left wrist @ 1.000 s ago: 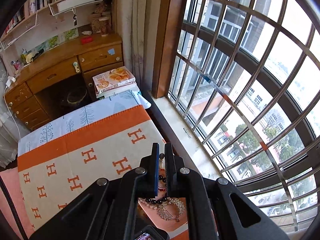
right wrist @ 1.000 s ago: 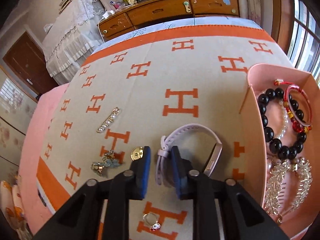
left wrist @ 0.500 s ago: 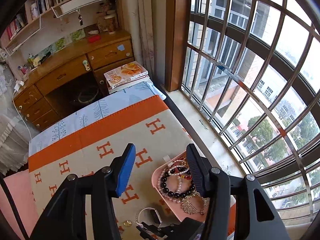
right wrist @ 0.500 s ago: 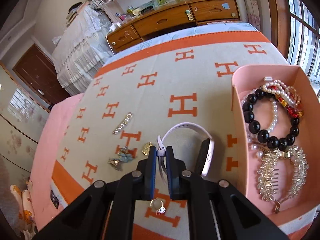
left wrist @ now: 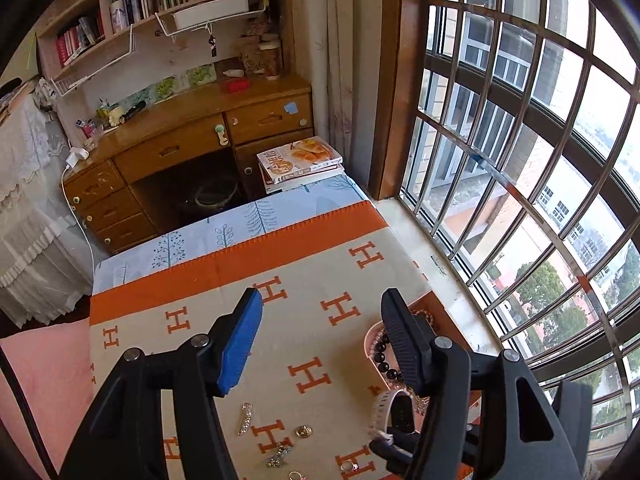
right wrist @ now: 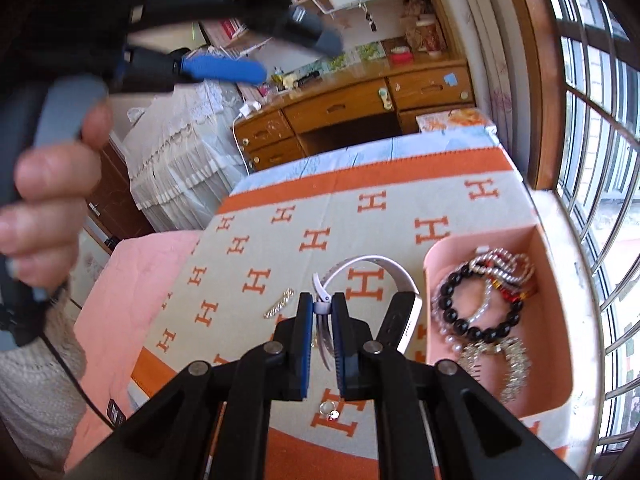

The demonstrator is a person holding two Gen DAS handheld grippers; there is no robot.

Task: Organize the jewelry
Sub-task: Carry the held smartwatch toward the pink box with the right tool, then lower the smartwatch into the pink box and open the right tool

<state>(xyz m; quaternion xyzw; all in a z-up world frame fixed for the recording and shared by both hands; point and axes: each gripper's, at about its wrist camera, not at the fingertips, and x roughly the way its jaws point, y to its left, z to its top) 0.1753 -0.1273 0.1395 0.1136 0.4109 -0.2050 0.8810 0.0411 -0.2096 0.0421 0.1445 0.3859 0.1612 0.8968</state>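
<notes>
My right gripper [right wrist: 322, 304] is shut on the strap of a pale lilac smartwatch [right wrist: 372, 264] and holds it up above the orange-and-cream blanket [right wrist: 280, 240], left of the pink jewelry box [right wrist: 554, 320]. The box holds a black bead bracelet [right wrist: 460, 322], pearl strands and a rhinestone hair comb [right wrist: 508, 364]. My left gripper [left wrist: 322, 336] is open and empty, high above the blanket; it also shows in the right wrist view [right wrist: 224, 70]. In the left wrist view the watch [left wrist: 396, 410] sits beside the box [left wrist: 370, 336]. A rhinestone clip [right wrist: 279, 308], a ring [right wrist: 330, 408] and a gold piece [left wrist: 304, 431] lie on the blanket.
A barred window [left wrist: 540, 160] and its sill [left wrist: 424, 248] run along the right of the bed. A wooden desk [left wrist: 192, 148] with drawers and a stack of books [left wrist: 300, 160] stand beyond the bed's far end. A small brooch [left wrist: 278, 454] lies near the gold piece.
My left gripper opened over the box, then rose and pulled back. My right gripper closed on the watch strap and lifted the watch off the blanket.
</notes>
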